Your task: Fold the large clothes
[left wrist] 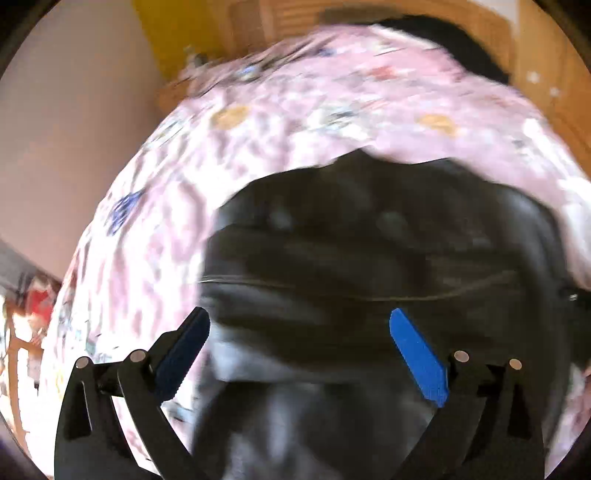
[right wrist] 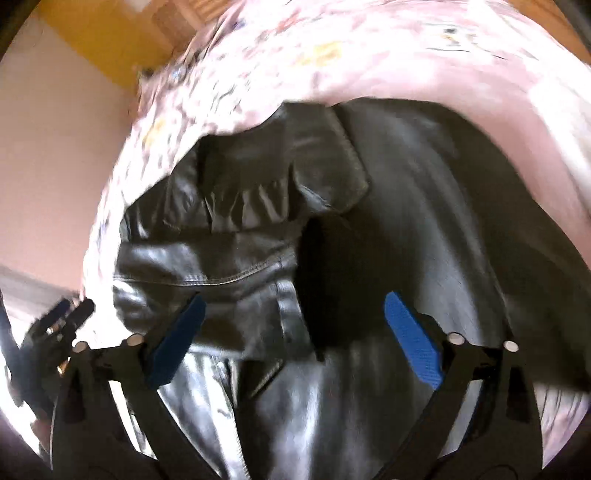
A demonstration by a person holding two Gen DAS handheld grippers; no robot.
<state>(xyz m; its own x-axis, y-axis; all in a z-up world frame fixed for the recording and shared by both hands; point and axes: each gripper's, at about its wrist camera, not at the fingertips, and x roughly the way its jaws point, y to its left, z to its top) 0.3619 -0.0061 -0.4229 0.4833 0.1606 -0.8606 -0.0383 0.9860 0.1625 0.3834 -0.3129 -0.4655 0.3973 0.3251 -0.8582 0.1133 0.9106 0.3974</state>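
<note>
A black leather jacket [left wrist: 369,240] lies crumpled on a pink patterned bedsheet [left wrist: 258,122]. My left gripper [left wrist: 299,350] is open just above the jacket, its blue pads [left wrist: 417,358] apart with nothing between them. In the right wrist view the jacket [right wrist: 424,221] shows its collar and a stitched seam [right wrist: 221,278]. My right gripper [right wrist: 295,336] is open over the jacket's front, holding nothing. The left gripper [right wrist: 70,312] also shows at the left edge of the right wrist view. Both views are motion-blurred.
The bedsheet [right wrist: 369,62] covers a bed that fills both views. A wooden headboard or cabinet [left wrist: 554,92] stands behind it, with a yellow wall strip [left wrist: 177,33] and a pale pink wall [left wrist: 66,140] to the left. Cluttered items [left wrist: 37,306] sit at far left.
</note>
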